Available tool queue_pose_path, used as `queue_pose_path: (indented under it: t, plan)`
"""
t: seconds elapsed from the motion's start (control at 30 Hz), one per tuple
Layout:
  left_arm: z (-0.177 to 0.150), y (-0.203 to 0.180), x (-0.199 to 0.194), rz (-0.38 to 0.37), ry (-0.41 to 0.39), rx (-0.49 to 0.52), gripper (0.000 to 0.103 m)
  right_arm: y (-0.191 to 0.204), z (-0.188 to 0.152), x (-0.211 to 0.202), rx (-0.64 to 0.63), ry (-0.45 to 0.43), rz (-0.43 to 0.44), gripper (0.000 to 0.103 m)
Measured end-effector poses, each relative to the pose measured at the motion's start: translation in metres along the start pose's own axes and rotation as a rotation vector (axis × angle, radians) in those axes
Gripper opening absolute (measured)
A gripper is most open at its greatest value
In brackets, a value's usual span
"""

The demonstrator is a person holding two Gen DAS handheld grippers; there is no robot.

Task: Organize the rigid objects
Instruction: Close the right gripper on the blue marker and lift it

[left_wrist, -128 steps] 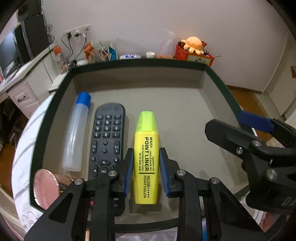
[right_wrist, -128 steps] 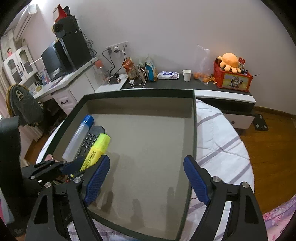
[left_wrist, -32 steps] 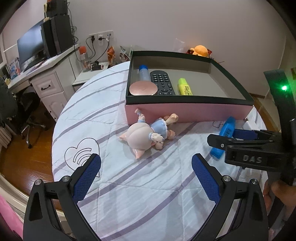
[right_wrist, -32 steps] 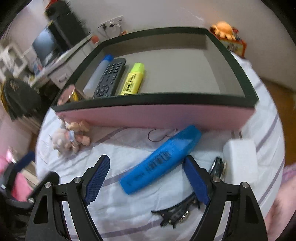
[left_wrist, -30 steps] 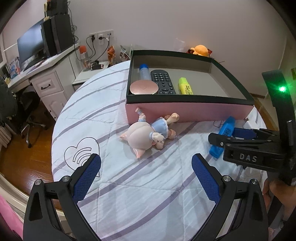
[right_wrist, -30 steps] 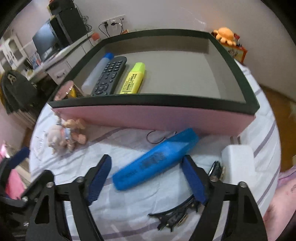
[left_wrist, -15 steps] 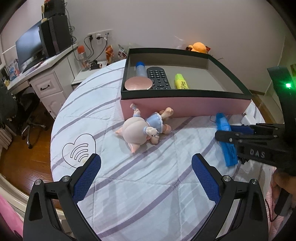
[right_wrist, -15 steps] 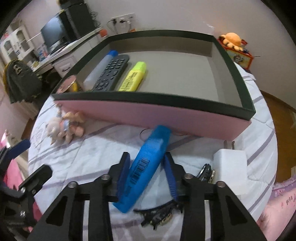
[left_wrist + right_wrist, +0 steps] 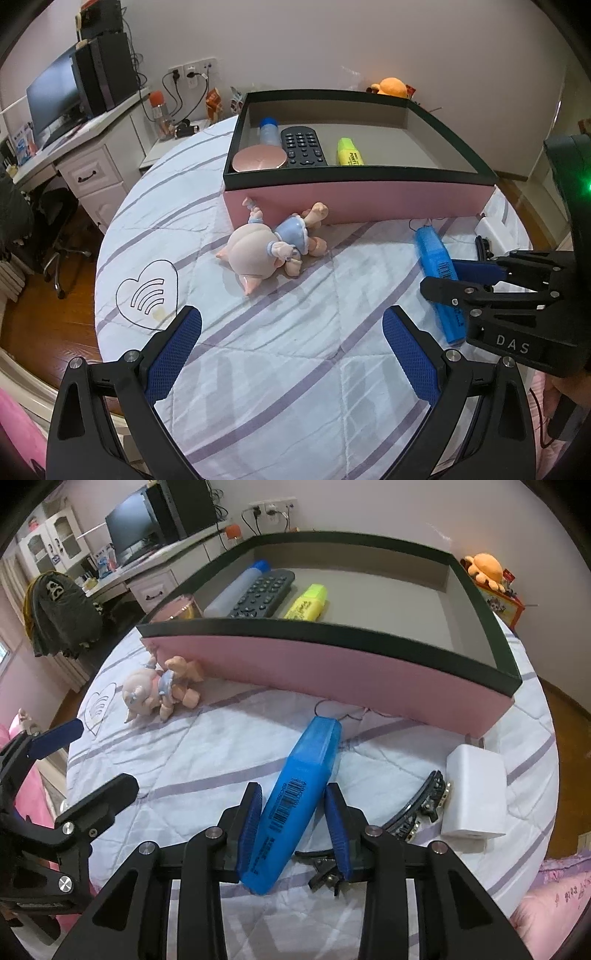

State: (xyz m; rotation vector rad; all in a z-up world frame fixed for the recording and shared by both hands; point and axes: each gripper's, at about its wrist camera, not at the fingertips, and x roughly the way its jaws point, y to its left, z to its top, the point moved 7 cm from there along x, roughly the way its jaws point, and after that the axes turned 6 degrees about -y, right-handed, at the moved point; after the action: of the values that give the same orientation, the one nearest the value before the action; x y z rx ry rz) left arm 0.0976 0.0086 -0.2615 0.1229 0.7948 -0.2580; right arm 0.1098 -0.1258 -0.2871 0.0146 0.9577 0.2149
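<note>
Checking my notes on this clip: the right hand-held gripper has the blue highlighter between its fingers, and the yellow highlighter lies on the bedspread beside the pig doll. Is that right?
Not quite. The yellow highlighter lies inside the pink box, next to the remote, as the right wrist view shows. The right hand-held gripper does have the blue highlighter between its closing fingers; the pig doll lies on the bedspread.

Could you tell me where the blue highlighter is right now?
In the right wrist view, the blue highlighter lies on the bedspread before the pink box, between the right gripper's closing jaws.
</note>
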Motion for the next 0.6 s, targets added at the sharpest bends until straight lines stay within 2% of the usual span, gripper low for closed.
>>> queue_pose_path:
  t: [0.1, 0.23, 0.37, 0.43, 0.57, 0.6]
  plan:
    - [0.002, -0.001, 0.0, -0.008, -0.009, -0.005, 0.1, -0.002, 0.001, -0.006, -0.004, -0.012, 0.022, 0.027]
    - [0.005, -0.002, 0.001, -0.014, -0.011, -0.005, 0.1, -0.004, 0.006, -0.011, 0.006, -0.028, 0.052, 0.025]
    - [0.004, 0.0, 0.005, -0.012, 0.0, -0.006, 0.1, -0.013, 0.007, -0.004, 0.007, -0.006, -0.013, 0.025]
    - [0.004, 0.002, 0.008, -0.006, 0.006, -0.008, 0.1, -0.01, 0.007, -0.003, -0.017, -0.001, -0.042, 0.027]
    - [0.004, 0.003, 0.009, -0.011, 0.008, -0.01, 0.1, -0.003, 0.009, -0.004, -0.095, 0.006, -0.132, 0.047]
    - [0.004, 0.003, 0.009, -0.01, 0.009, -0.01, 0.1, -0.001, 0.01, -0.005, -0.113, 0.004, -0.154, 0.048]
